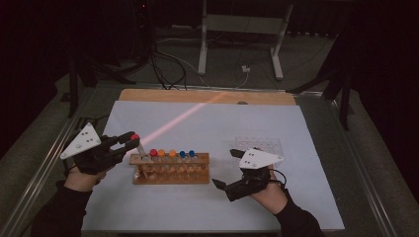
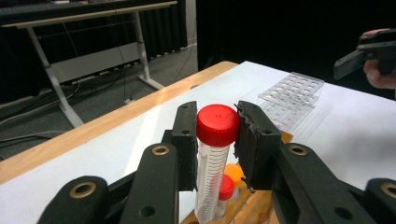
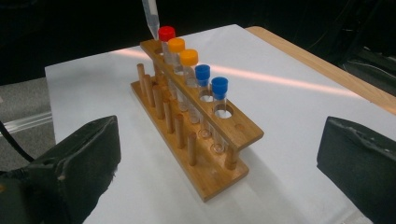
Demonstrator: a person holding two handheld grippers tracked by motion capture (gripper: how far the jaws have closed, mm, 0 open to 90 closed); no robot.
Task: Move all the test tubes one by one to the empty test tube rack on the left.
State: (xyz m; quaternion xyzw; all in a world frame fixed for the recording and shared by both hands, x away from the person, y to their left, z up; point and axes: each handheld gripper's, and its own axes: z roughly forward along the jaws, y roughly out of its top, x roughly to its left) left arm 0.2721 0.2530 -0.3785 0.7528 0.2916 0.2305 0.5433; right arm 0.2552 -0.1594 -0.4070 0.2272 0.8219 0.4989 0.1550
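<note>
High view: left gripper [image 1: 129,140] clamped one red-capped tube [image 1: 138,144], tilted, above left end of wooden rack [image 1: 170,176]. Rack held five tubes: one red, two orange, two blue. One clear plastic rack [image 1: 259,145] far right. Right gripper [image 1: 226,171], jaws spread wide, nothing between, near rack's right end.

Left gripper view: jaws pinched red cap; one red, one orange cap below.

Right gripper view: five capped tubes in rack; held tube's tip over far end.

We see a red-capped clear tube [image 2: 215,140] with fine black graduations, a pale wooden rack [image 3: 205,140] at our six o'clock carrying red, two orange and two blue caps, a white table sheet [image 1: 207,123], a colourless plastic rack [image 1: 259,145] at three o'clock.
</note>
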